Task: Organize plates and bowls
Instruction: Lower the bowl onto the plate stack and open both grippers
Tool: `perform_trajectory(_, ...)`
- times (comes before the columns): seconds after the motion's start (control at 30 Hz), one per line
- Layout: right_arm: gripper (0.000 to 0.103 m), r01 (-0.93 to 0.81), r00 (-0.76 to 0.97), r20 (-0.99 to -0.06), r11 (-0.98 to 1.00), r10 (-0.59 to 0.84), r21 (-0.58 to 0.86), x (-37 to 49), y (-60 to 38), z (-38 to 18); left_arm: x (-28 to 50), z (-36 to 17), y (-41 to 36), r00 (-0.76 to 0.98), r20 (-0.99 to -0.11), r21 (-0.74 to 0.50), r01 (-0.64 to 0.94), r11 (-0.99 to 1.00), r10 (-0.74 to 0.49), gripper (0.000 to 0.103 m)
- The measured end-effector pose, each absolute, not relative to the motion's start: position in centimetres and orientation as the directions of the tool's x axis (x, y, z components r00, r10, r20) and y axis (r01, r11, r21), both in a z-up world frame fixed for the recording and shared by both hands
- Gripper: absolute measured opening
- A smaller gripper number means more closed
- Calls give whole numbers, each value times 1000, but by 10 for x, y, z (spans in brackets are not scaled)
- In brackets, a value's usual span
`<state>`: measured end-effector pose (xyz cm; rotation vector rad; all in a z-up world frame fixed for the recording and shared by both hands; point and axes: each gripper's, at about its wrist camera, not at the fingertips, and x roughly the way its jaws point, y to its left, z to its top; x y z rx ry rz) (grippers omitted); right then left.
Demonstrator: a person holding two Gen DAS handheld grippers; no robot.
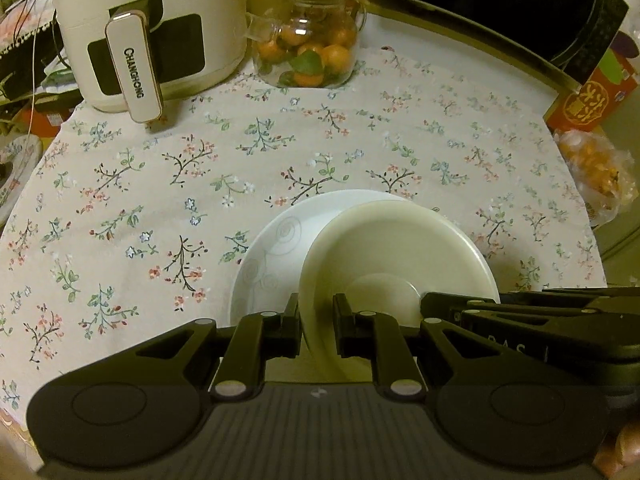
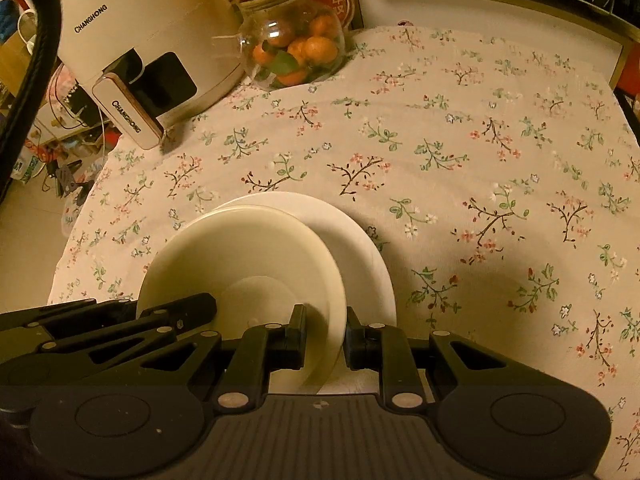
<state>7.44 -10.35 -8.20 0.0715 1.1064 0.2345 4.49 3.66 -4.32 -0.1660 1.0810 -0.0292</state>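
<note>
floral-print tablecloth (image 1: 160,200) fills the frame; white air fryer (image 1: 152,20) upper left. low centre, cream round plate (image 1: 400,248) tilted over white swirl-patterned plate (image 1: 268,256), left gripper (image 1: 318,326) and right gripper (image 2: 325,334) both pinching its rim.

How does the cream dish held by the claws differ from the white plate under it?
The cream dish is plain and yellowish; the white plate is whiter, with faint swirl marks. The cream dish is tilted, its rim pinched by the left claw and right claw; the white plate lies flat on the floral tablecloth. Both are round.
</note>
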Motion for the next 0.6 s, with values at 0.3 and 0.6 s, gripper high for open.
perform_trajectory(0.3, 18, -157, 428, -875, 972, 227, 176, 75, -104, -82, 48, -47, 37, 463, -879, -161, -56, 985, -117, 19)
perform_trajectory(0.6, 21, -164, 452, -863, 972, 226, 168, 73, -105, -76, 45, -44, 41, 489, -868, -145, -75, 987, -90, 29)
